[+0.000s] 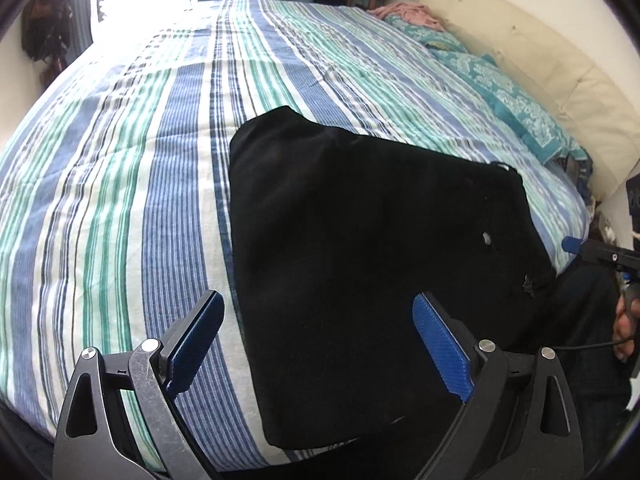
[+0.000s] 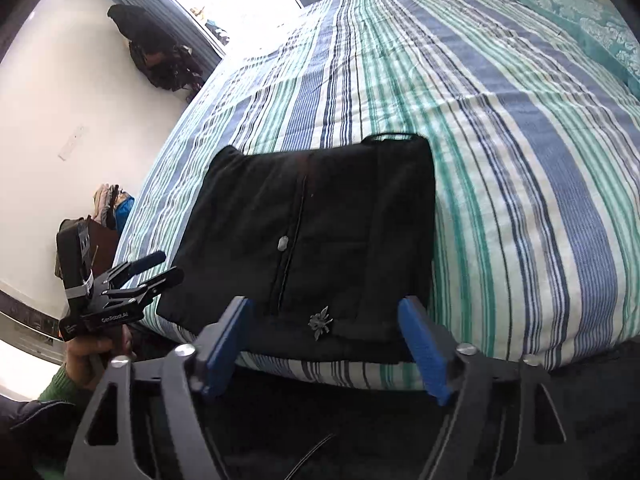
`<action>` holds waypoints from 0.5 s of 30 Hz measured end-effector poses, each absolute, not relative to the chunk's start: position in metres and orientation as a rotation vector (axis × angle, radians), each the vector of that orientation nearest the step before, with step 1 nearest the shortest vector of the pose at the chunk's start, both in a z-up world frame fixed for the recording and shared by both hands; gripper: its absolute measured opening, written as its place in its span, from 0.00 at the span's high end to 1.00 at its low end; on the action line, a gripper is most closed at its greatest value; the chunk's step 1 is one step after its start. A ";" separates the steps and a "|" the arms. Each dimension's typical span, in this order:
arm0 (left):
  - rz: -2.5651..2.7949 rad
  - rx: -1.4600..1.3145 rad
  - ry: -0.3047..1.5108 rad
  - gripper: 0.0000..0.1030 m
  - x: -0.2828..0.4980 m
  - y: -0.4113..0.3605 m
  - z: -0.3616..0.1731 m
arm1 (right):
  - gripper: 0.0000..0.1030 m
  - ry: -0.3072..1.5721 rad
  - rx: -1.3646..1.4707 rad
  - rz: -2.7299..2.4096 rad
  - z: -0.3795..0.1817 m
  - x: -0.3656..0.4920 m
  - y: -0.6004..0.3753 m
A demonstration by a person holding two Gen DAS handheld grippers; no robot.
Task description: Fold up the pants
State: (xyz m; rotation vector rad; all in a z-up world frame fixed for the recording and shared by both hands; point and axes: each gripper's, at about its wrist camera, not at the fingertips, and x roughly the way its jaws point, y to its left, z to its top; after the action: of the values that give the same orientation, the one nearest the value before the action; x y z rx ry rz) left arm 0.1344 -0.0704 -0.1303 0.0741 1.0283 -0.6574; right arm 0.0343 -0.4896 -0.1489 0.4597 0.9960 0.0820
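Both fingers apart, clear of pants (folded).

Left claw agape; right claw agape, empty.

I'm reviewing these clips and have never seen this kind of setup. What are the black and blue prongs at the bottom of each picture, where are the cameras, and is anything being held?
No robot here: a person holds a two-finger gripper in each hand, and a fisheye camera on each looks forward along its fingers. One picture is from the left gripper, the other from the right gripper. The prongs are the fingers, black arms with blue pads. Each view also catches the other tool at its edge; in the right view a hand in a green sleeve grips it. On the striped bedspread lie black pants, folded into a compact rectangle near the bed's edge. Both grippers stand open and hold nothing.
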 end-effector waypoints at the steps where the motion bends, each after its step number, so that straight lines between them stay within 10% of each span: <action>1: -0.653 0.051 1.049 0.06 0.144 -0.067 -0.134 | 0.13 0.978 0.460 0.085 -0.150 0.037 -0.500; 14: -0.813 -0.198 1.244 0.06 0.194 -0.069 -0.179 | 0.08 1.075 0.742 0.306 -0.241 0.107 -0.549; 15: -0.846 -0.213 1.251 0.11 0.193 -0.074 -0.180 | 0.19 1.058 0.791 0.337 -0.243 0.108 -0.552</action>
State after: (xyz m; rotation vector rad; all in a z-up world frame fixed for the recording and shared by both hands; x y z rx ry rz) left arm 0.1929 -0.0743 -0.1796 -0.2133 1.2509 -0.8461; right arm 0.1076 -0.5520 -0.2432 0.7907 1.0576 0.3372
